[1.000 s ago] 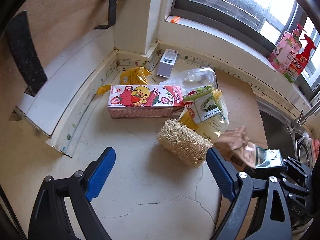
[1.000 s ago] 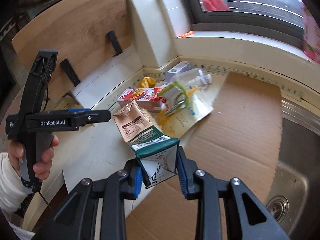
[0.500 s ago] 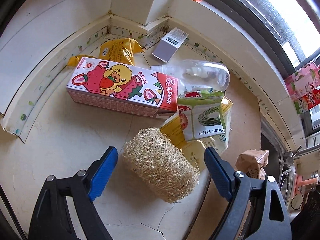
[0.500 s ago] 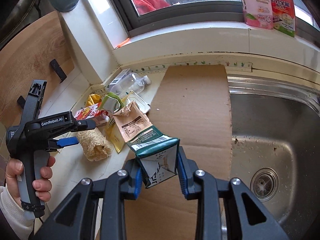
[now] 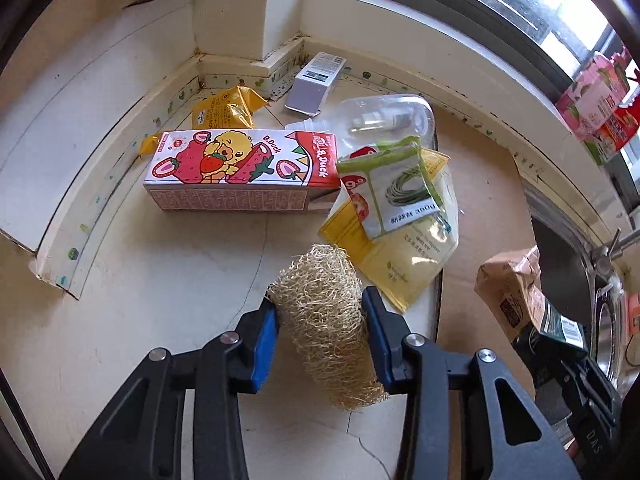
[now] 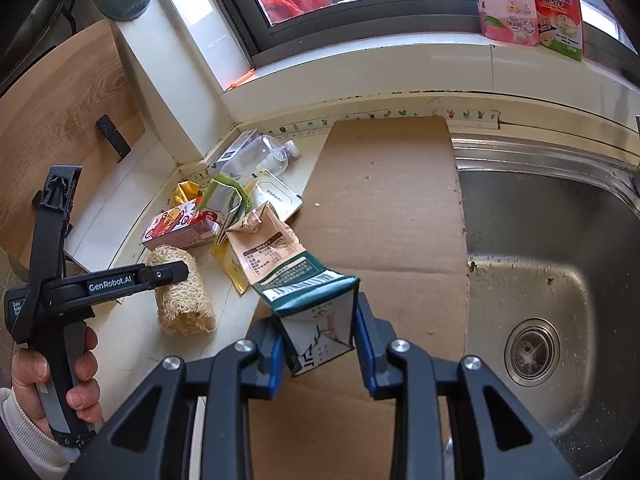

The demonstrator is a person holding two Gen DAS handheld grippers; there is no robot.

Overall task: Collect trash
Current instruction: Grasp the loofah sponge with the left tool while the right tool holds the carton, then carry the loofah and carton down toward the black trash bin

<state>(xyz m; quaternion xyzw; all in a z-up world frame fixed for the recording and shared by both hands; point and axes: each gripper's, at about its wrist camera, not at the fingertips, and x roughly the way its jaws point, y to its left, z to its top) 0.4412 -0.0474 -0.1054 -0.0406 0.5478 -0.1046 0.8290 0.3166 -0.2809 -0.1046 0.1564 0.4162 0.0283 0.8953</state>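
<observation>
My left gripper is shut on a straw-coloured loofah scrubber, which rests on the cream counter; both show in the right wrist view, the scrubber under the left gripper. My right gripper is shut on a crumpled brown and green carton, held above the cardboard sheet; the carton also shows in the left wrist view. Beyond lie a strawberry B.Duck box, green and yellow pouches, a clear plastic bottle, a yellow wrapper and a small grey box.
A steel sink with a drain lies to the right of the cardboard. The trash sits in the counter corner under a window sill with two detergent packs. A wooden board stands at the left.
My left gripper moved forward and down and closed its jaws on the loofah scrubber. My right gripper kept its hold on the carton and turned right, over the cardboard, then barely moved.
</observation>
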